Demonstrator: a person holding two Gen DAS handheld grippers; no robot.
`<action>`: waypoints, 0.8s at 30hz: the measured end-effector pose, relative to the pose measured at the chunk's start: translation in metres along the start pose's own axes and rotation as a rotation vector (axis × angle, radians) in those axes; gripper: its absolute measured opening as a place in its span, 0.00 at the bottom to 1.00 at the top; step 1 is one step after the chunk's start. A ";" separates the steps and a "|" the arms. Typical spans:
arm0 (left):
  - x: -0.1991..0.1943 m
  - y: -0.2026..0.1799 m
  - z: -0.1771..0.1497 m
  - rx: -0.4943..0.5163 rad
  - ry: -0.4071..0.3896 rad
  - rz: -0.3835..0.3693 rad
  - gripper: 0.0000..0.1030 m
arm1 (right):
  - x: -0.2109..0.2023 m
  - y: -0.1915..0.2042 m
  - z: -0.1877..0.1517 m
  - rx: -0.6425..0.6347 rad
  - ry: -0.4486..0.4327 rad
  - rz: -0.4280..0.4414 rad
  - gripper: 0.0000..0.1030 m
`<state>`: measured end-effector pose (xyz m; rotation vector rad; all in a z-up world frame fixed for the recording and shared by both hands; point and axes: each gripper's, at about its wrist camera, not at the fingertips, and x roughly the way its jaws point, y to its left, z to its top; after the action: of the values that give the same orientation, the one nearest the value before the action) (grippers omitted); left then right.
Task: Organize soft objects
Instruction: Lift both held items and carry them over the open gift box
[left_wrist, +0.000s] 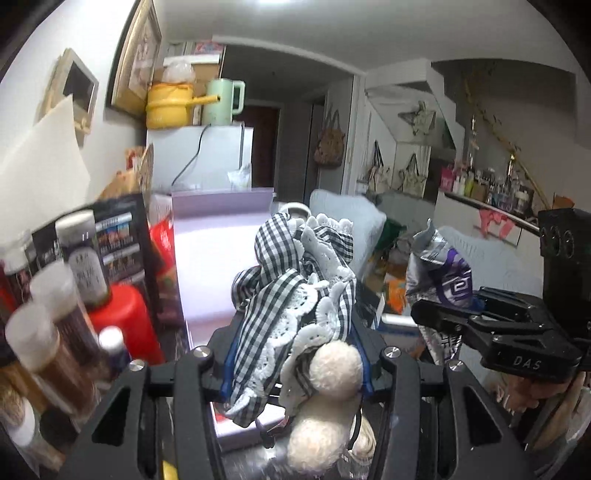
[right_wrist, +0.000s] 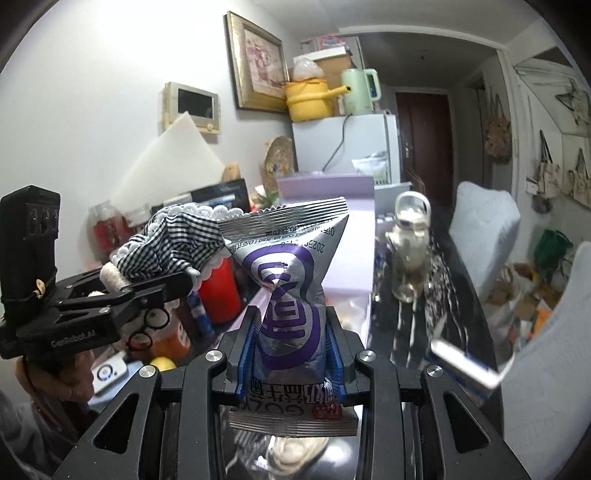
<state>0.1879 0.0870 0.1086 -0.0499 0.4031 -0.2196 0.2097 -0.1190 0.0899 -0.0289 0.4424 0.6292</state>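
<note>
Jaws clamp: left gripper (left_wrist: 295, 354) on gingham doll (left_wrist: 295, 295), right gripper (right_wrist: 291, 350) on silver pouch (right_wrist: 288, 280), bottles (left_wrist: 55, 314) near left.

Black left gripper (left_wrist: 295, 354) and right gripper (right_wrist: 291, 354), blue pads, silver screws.

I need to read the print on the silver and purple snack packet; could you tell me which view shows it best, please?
The right wrist view: the snack packet fills its centre, pinched in the right hand-held gripper. The left wrist view shows it small, side-on at the right edge.
</note>
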 end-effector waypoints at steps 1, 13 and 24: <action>0.001 0.001 0.004 0.005 -0.006 0.001 0.47 | 0.001 -0.001 0.004 0.001 -0.008 -0.001 0.32; 0.045 0.012 0.037 0.006 -0.051 0.029 0.47 | 0.034 -0.024 0.042 0.016 -0.060 -0.003 0.32; 0.089 0.030 0.030 0.003 0.017 0.145 0.47 | 0.067 -0.044 0.055 0.036 -0.061 -0.004 0.32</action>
<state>0.2854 0.0964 0.0992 -0.0156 0.4219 -0.0777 0.3046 -0.1081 0.1072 0.0235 0.3950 0.6163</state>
